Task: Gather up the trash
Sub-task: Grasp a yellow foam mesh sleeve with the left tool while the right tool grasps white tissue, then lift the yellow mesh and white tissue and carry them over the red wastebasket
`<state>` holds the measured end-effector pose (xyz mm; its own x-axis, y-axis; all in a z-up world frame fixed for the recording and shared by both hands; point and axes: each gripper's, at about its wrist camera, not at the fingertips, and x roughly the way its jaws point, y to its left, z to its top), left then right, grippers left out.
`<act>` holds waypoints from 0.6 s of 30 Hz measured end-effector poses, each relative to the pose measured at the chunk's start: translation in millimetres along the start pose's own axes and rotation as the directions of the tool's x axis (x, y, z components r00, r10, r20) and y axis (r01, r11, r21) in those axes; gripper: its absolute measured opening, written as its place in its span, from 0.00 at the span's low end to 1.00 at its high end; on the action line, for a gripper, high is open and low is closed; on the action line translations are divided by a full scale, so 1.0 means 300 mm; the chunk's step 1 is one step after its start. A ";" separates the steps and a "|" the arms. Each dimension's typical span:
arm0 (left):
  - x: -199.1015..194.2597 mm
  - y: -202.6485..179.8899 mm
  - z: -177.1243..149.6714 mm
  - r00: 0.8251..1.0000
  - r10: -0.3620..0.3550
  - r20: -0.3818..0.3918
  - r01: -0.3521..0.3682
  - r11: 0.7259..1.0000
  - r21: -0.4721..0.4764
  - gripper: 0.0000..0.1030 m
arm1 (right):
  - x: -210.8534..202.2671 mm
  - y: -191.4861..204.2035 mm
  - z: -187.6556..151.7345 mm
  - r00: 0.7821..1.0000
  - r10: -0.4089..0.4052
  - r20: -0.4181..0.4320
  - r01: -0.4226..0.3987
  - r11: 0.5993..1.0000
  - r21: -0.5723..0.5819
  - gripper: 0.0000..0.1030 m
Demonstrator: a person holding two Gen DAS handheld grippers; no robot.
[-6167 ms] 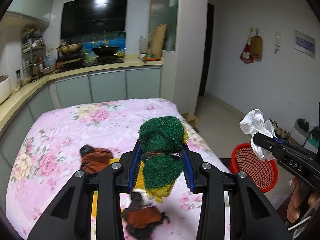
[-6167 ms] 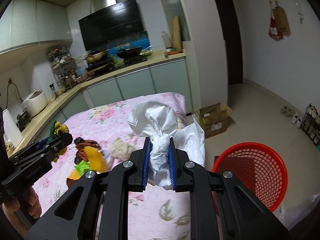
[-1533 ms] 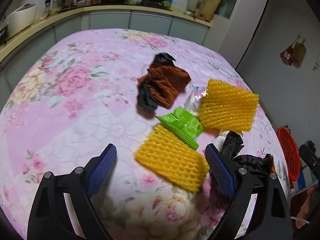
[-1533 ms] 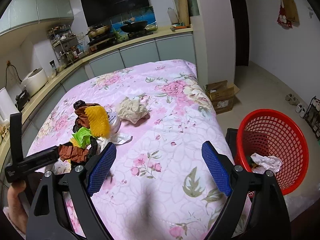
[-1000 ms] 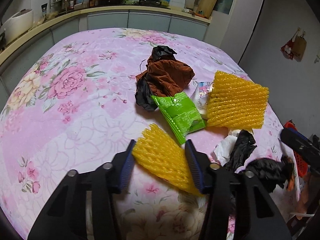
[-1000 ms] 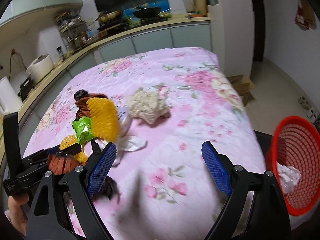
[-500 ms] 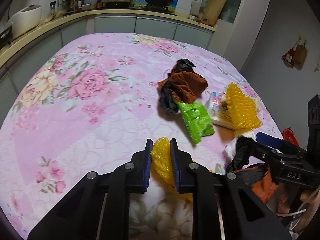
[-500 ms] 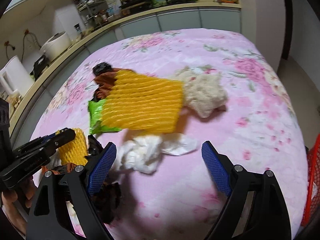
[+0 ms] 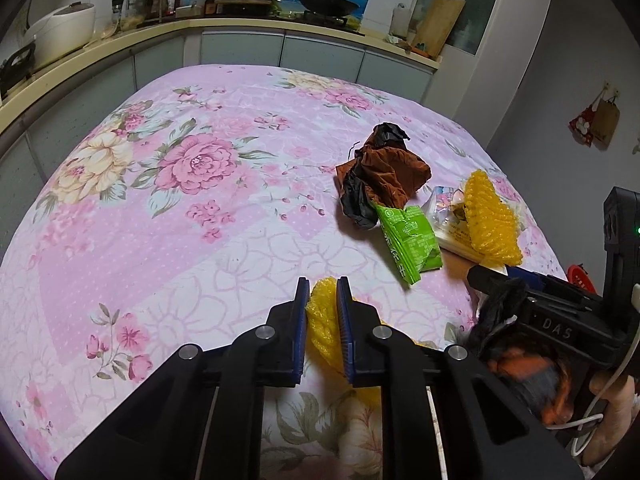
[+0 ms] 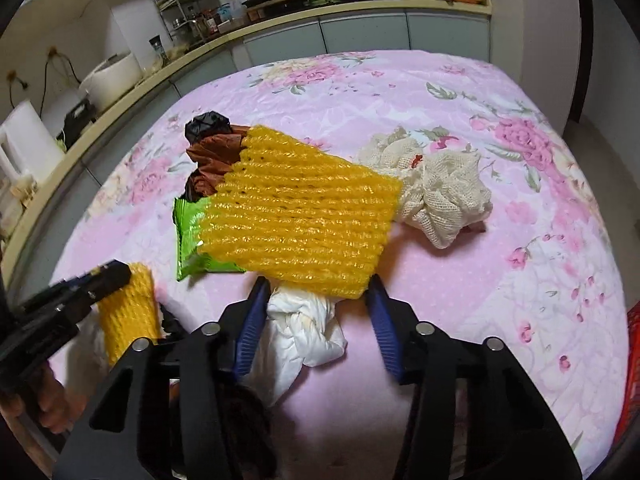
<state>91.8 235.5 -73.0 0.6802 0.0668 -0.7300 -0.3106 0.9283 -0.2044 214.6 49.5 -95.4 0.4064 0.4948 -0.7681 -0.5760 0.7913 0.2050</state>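
My left gripper [image 9: 322, 304] is shut on a yellow foam net sleeve [image 9: 323, 320], also seen in the right wrist view [image 10: 128, 312]. My right gripper [image 10: 316, 300] is open, its jaws on either side of the near edge of a second, larger yellow foam net [image 10: 296, 212] and a white crumpled bag [image 10: 304, 332]. On the pink floral cloth [image 9: 180, 208] lie a green wrapper [image 9: 408, 240], a brown and black bag [image 9: 384, 176] and a cream mesh cloth [image 10: 436, 188].
A red basket edge [image 10: 630, 368] shows at the far right, below the table edge. A kitchen counter [image 9: 160, 36] with a rice cooker, pans and racks runs behind the table. A small white packet [image 9: 444, 204] lies under the larger net.
My left gripper closed on the small yellow net and lifted it. My right gripper dropped its white bag in the basket, came back open, and has narrowed around the larger net.
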 end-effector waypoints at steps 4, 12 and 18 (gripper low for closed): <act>-0.010 0.002 -0.001 1.000 0.002 0.005 -0.002 1.000 0.000 0.13 | -0.017 0.003 -0.011 1.000 0.005 0.009 -0.005 1.000 0.003 0.31; -0.050 0.005 0.010 0.999 0.005 0.034 -0.004 1.000 -0.006 0.12 | -0.120 -0.004 -0.026 0.997 -0.020 0.077 0.019 1.000 0.005 0.30; -0.086 -0.020 0.020 0.998 -0.004 0.064 0.004 1.000 0.008 0.11 | -0.193 -0.027 -0.037 0.991 -0.037 0.126 0.035 0.999 0.021 0.30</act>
<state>79.9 230.4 -49.0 0.7227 0.0862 -0.6857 -0.3028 0.9314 -0.2021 187.9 10.5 -59.4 0.5135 0.5062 -0.6929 -0.5466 0.8154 0.1906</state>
